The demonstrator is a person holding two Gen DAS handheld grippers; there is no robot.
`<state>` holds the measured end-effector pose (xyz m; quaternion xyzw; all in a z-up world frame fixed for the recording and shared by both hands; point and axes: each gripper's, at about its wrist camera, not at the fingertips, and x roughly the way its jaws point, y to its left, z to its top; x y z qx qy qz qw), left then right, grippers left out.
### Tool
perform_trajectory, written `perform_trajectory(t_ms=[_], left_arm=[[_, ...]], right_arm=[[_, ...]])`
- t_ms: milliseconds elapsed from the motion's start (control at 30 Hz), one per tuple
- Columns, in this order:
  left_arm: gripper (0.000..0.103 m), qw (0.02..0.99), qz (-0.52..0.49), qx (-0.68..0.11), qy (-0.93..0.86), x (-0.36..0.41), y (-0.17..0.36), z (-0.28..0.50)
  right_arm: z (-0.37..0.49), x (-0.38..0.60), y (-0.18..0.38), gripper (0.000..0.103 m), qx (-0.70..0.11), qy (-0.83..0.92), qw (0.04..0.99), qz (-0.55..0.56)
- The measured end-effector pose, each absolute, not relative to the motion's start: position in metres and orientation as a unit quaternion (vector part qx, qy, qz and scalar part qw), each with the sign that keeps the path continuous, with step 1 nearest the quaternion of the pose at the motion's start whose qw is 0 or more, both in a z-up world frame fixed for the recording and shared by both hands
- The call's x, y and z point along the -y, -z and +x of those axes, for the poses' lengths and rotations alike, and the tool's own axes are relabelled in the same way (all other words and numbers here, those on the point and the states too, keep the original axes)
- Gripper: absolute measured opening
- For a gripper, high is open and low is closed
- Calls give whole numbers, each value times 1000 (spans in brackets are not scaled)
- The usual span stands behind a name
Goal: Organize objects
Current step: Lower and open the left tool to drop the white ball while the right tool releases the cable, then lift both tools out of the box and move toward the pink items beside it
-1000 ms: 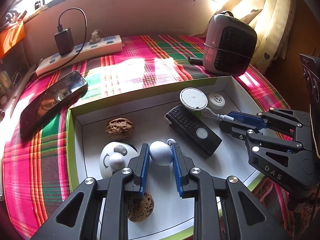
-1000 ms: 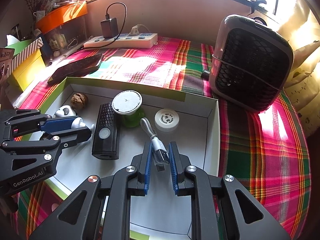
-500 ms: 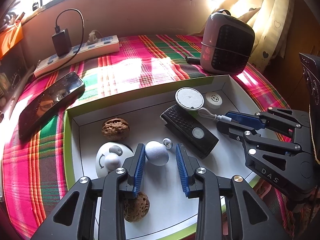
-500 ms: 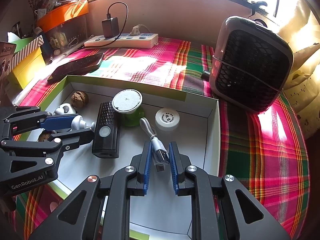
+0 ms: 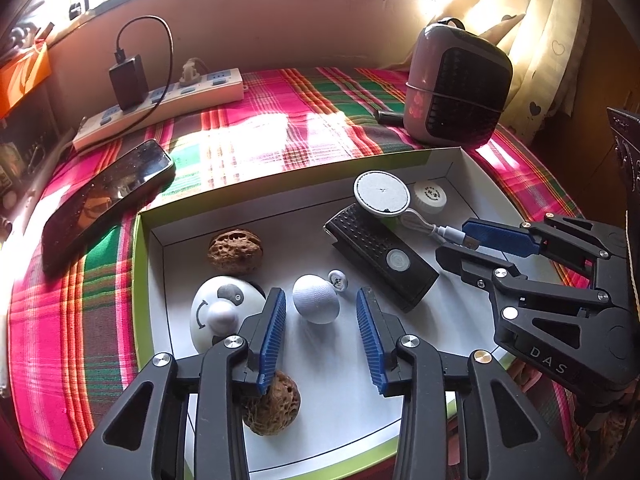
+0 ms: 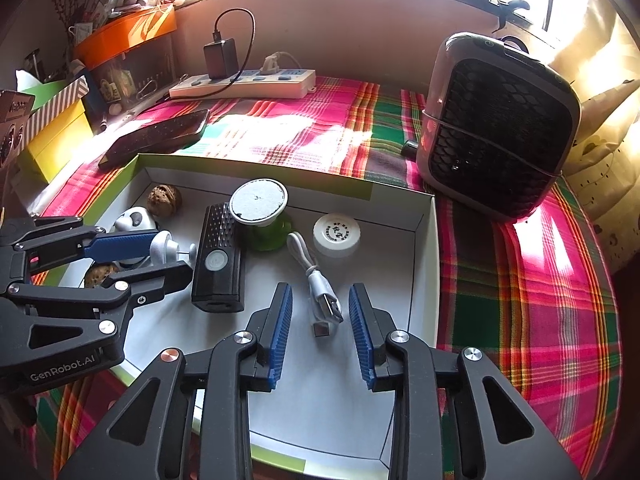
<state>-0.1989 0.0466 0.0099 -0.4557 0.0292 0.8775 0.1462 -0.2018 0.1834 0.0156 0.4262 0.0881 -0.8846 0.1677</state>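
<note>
A white box with a green rim holds the sorted items. My left gripper hangs over it with its jaws opening. A white egg-shaped ball rests on the box floor between the pads, touching neither. My right gripper is opening too, and the white USB cable's plug lies loose between its blue pads. Also in the box are two walnuts, a panda-faced white toy, a black device, a round white disc and a white lid.
The box sits on a pink and green plaid cloth. Behind it lie a black phone and a white power strip with a charger. A grey heater stands at the back right. Orange and yellow boxes line the left.
Both pairs of jaws have spread apart. The left let go of the white ball and the right let go of the USB plug; both things stay in the box.
</note>
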Motion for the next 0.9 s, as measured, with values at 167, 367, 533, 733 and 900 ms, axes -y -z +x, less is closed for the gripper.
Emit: perform_trajectory(t_ms=[167, 367, 533, 733, 900], left_arm=[[36, 144, -456, -27, -878, -45, -11, -196], [36, 143, -448, -23, -882, -43, -19, -187], [36, 143, -440, -23, -886, -41, -27, -176], [36, 143, -430, -18, -891, -41, -36, -160], [36, 146, -421, -10, -895, -38, -43, -144]], right_arm=[[-199, -185, -20, 36, -84, 887, 166, 422], [-189, -188, -26, 36, -79, 892, 164, 414], [-177, -191, -34, 40, -75, 897, 163, 404], [-160, -193, -41, 42, -74, 902, 163, 392], [-147, -200, -48, 42, -67, 907, 161, 383]])
